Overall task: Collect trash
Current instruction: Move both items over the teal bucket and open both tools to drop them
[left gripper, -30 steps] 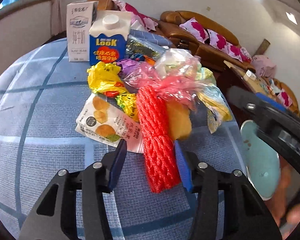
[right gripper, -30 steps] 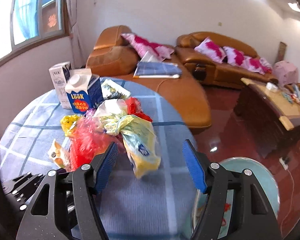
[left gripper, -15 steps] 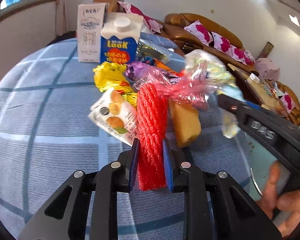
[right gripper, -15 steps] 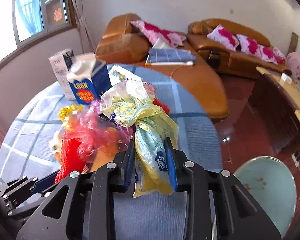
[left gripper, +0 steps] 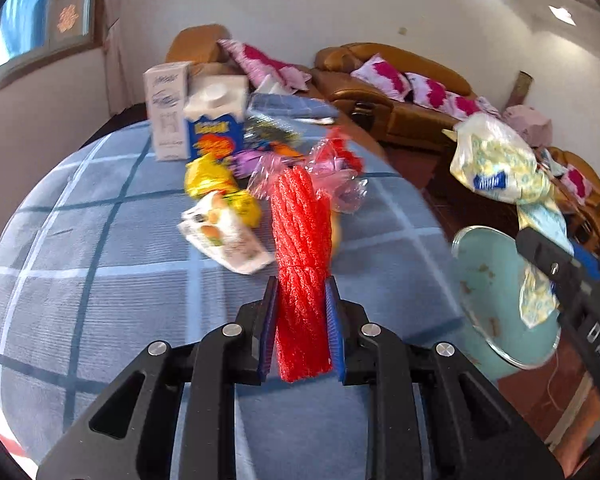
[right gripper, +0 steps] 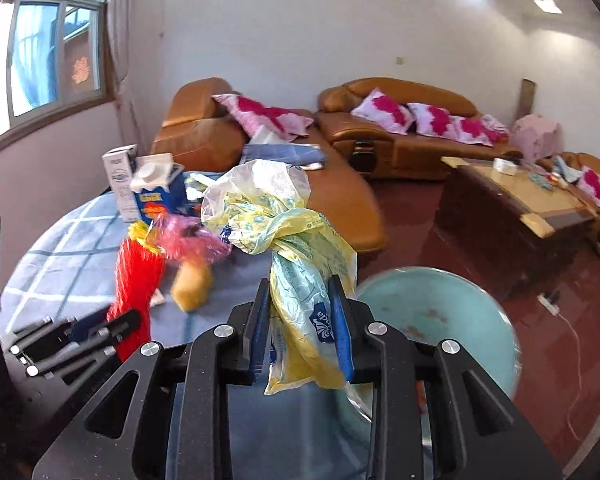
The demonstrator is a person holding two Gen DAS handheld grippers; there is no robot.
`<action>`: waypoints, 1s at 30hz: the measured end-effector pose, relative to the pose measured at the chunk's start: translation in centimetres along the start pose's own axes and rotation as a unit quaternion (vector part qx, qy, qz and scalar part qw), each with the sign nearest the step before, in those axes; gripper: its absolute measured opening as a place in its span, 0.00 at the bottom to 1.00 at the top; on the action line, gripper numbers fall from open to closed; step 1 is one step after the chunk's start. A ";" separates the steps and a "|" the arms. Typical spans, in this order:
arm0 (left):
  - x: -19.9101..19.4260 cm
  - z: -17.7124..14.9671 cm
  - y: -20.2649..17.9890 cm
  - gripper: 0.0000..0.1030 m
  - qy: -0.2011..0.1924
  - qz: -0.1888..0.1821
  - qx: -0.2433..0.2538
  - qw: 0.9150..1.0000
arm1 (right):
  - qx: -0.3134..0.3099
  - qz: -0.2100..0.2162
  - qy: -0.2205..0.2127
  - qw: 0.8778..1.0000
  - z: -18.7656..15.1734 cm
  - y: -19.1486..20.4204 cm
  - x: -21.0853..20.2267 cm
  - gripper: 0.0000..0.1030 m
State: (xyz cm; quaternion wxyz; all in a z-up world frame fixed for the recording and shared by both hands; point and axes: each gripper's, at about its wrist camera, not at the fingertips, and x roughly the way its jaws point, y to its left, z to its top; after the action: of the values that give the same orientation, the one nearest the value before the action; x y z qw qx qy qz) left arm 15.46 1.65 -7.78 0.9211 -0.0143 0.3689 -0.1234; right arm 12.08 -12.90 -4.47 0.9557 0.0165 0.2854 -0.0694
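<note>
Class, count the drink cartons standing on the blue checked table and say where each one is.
2. A white carton stands at the table's far edge; a blue carton with a white cap stands right beside it, just behind the wrapper pile. Others may be hidden behind them.

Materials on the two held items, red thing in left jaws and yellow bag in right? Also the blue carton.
Red sleeve: looks like soft foam netting, matte; woven mesh texture, pinched in where the left gripper clamps it.
Yellow bag: thin plastic film, glossy, translucent, knotted and crinkled, held in the right gripper.
Blue carton: probably coated paperboard, printed, with a white plastic cap.
</note>
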 end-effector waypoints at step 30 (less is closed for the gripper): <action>2.0 -2.6 -13.6 0.21 0.032 -0.080 0.120 0.989 | 0.085 -0.108 0.005 0.991 -5.4 -11.8 -2.6 0.28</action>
State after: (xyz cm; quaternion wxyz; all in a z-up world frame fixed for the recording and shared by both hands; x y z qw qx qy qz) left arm 12.07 -11.84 -9.43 0.8909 0.0710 0.3787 -0.2407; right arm 5.29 -23.92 -7.48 0.9363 0.0668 0.2837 -0.1962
